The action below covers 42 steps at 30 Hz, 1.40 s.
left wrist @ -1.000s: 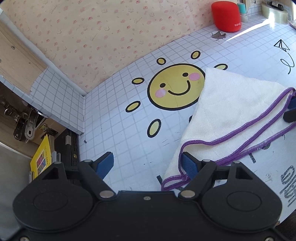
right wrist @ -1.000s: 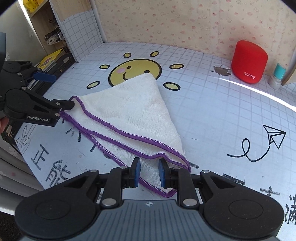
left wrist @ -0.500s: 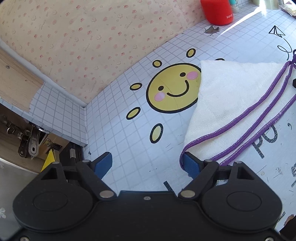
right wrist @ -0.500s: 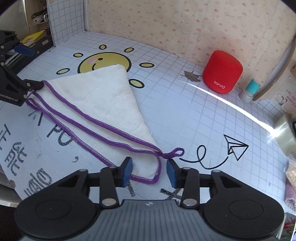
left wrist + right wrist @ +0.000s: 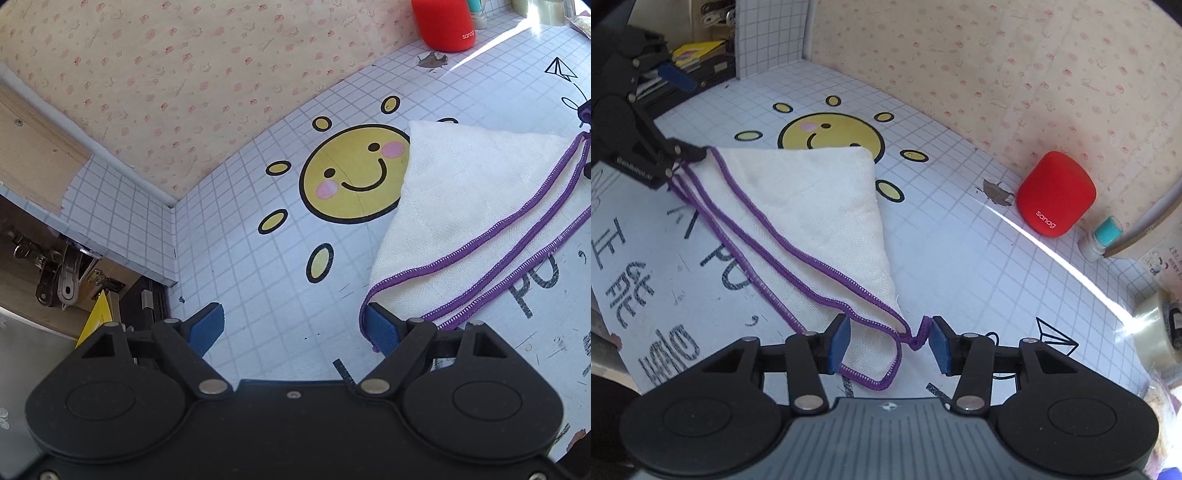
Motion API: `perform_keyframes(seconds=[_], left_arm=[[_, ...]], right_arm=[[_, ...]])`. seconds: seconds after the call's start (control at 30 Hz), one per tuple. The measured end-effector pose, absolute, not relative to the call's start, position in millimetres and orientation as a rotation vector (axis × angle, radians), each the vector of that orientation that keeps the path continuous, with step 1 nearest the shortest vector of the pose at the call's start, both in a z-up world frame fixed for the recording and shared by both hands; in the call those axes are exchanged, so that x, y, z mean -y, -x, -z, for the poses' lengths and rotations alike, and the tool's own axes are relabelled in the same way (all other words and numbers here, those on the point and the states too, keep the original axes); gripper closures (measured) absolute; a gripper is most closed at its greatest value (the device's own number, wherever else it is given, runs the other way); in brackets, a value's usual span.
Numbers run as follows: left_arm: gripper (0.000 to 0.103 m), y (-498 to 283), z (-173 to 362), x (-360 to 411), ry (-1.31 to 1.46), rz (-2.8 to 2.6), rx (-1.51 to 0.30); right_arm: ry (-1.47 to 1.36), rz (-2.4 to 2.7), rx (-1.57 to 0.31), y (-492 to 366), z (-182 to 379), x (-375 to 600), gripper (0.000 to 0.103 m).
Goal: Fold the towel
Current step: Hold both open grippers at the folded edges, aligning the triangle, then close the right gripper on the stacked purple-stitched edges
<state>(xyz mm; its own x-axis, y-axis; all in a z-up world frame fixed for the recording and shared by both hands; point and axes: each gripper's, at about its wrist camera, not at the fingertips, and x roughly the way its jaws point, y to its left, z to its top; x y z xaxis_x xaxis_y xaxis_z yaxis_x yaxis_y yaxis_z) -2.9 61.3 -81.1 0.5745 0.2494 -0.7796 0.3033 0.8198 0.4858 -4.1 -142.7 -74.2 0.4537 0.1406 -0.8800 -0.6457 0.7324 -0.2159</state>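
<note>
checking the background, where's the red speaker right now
In the right wrist view the red speaker stands at the right, against the patterned back wall, beside a small teal-capped bottle and clear of the towel.

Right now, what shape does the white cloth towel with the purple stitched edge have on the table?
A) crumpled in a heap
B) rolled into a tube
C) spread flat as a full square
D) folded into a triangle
D: the white cloth towel lies flat as a triangle, its two purple edges running side by side.
</note>
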Motion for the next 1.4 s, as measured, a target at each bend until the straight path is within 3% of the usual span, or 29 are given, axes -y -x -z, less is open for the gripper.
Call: perform_keyframes(seconds=[0.13,0.17,0.2,0.3,0.73,1.27,1.4], left_arm=[[0.019,9,78,-54,-0.632,0.082,-0.958],[0.019,11,77,-52,-0.633,0.092,-0.952],[0.019,14,77,-49,-0.632,0.108,-0.951],[0.019,19,78,-44,-0.629,0.147,-0.948],[0.019,13,94,-48,-0.619,0.087,-1.002],[0.016,20,94,-45,-0.573,0.052,-1.017],[0.016,23,92,-45,-0.577,0.055,-1.015]], right_arm=[[0.522,-0.570,-1.012,-6,78,147,0.058],[0.502,-0.584,-1.017,-8,79,149,0.062],[0.512,-0.585,-1.010,-6,78,148,0.078],[0.561,-0.583,-0.982,2,74,145,0.096],[0.767,-0.569,-0.855,38,57,133,0.096],[0.795,-0.543,-0.933,41,77,158,0.096],[0.778,-0.537,-0.953,40,74,163,0.089]])
